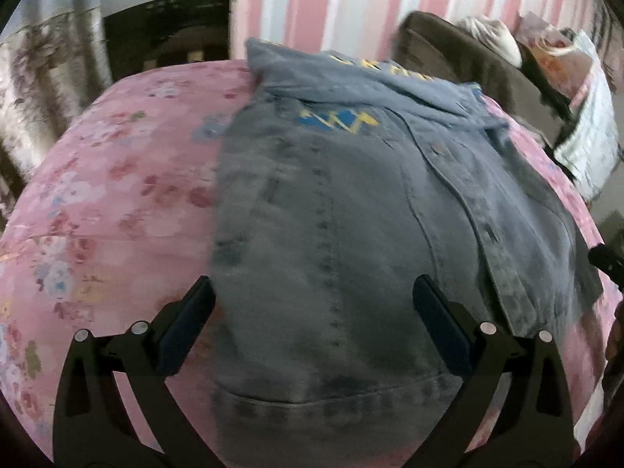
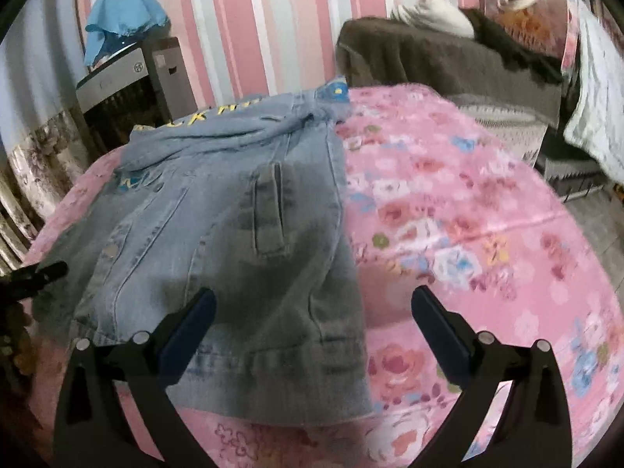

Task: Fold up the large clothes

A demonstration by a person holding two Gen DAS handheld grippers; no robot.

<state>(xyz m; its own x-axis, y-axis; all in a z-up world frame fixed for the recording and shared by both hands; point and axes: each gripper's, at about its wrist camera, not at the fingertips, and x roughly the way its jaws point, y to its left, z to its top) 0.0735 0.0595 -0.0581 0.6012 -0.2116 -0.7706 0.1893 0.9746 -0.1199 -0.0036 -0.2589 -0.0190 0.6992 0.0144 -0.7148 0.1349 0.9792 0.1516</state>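
1. Left gripper [image 1: 312, 327], black with two dark-blue padded fingers [image 1: 187, 327]: fingers wide apart, gripping nothing, above the near hem of the faded blue denim jacket [image 1: 331, 214].
2. Right gripper [image 2: 312, 331], same build: fingers [image 2: 440, 335] also wide apart and empty. Its left finger is over the jacket's [image 2: 234, 214] near right corner; its right finger is over bare bedspread.
3. The jacket lies flat on a pink floral bedspread [image 1: 109, 195], running from the near edge toward the far edge. It looks partly folded: a sleeve or panel is laid across the top, and a button placket runs diagonally on its right half.
4. Blue and yellow printed graphic [image 1: 335, 119] near the jacket's far end, plus yellow lettering at the far edge; too blurred to read.
5. Welt pocket [image 2: 269, 210] visible on the jacket's right panel in the right wrist view.
6. Bedspread [image 2: 468, 214] bare to the right of the jacket.
7. Pink-and-white striped wall [image 2: 253, 19] behind the far edge; brown blanket pile [image 2: 429, 58] off the far right corner.
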